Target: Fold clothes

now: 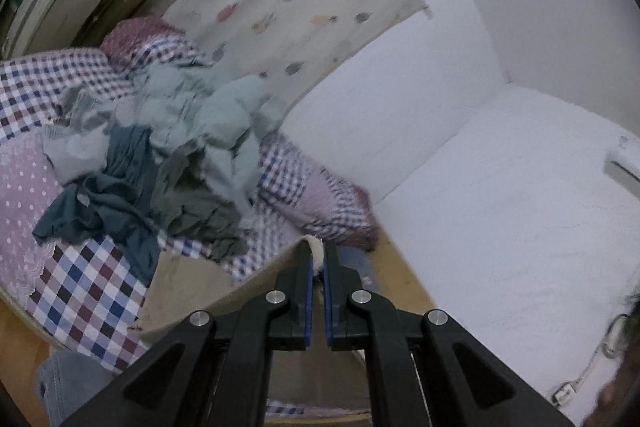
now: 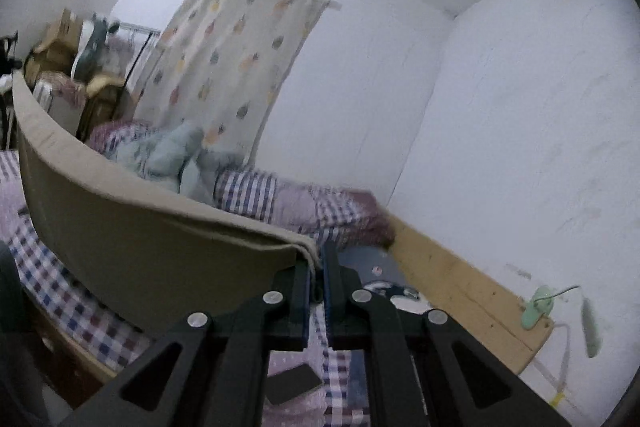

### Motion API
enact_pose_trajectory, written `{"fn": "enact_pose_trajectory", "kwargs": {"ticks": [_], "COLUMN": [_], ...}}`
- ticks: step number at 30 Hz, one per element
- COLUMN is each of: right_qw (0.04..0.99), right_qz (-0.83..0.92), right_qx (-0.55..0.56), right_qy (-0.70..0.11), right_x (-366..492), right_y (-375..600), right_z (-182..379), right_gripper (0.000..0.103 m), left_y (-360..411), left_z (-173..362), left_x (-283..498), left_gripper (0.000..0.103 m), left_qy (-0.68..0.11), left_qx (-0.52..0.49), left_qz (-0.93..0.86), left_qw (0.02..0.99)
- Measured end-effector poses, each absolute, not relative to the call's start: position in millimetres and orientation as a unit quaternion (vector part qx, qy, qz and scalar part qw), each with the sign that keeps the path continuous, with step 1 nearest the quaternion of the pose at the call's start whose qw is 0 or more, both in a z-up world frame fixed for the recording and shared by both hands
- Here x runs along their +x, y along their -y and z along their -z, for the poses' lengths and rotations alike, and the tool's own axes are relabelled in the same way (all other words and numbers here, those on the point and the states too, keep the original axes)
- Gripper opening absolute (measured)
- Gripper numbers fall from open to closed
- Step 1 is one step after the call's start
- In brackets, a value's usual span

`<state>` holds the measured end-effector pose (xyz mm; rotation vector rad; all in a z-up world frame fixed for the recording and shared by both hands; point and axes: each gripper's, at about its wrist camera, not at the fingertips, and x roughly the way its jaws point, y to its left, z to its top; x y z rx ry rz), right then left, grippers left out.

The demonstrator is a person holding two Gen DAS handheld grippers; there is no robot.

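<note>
A beige garment (image 2: 132, 239) hangs stretched between both grippers, held up above the bed. My left gripper (image 1: 317, 259) is shut on one corner of the beige garment (image 1: 192, 291). My right gripper (image 2: 317, 263) is shut on its other corner, and the cloth curves away to the left. A pile of unfolded clothes (image 1: 168, 155), pale blue, grey and dark teal, lies on the checked bedspread (image 1: 88, 291). The pile also shows in the right wrist view (image 2: 176, 159) behind the cloth's top edge.
A checked pillow or rolled quilt (image 2: 320, 211) lies against the white wall. A wooden bed frame (image 2: 460, 291) runs along the wall, with a green clip lamp (image 2: 540, 303) on it. A dark phone (image 2: 294, 383) lies on the bed. A patterned curtain (image 2: 224, 67) hangs behind.
</note>
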<state>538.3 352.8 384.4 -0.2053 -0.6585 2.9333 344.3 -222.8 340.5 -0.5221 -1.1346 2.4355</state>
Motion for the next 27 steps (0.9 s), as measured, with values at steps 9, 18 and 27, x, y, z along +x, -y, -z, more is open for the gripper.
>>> {"fn": "enact_pose_trajectory", "kwargs": {"ticks": [9, 18, 27], "right_qw": [0.038, 0.023, 0.007], "right_qz": [-0.959, -0.940, -0.896], "right_qx": [-0.162, -0.260, -0.371], "right_qy": [0.230, 0.219, 0.243], "right_x": [410.5, 250.4, 107.6], "right_y": [-361.4, -381.2, -382.9], "right_z": [-330.6, -256.2, -172.1], "right_gripper": [0.004, 0.004, 0.004], "left_y": [190.0, 157.3, 135.0], "left_z": [-277.9, -212.0, -134.2], "left_x": [209.5, 69.5, -39.6], "left_gripper": [0.003, 0.003, 0.003], "left_qy": [0.404, 0.373, 0.325], "left_qx": [-0.273, -0.334, -0.397], "left_qz": [-0.860, -0.862, -0.858], "left_qw": [0.151, 0.085, 0.014]}}
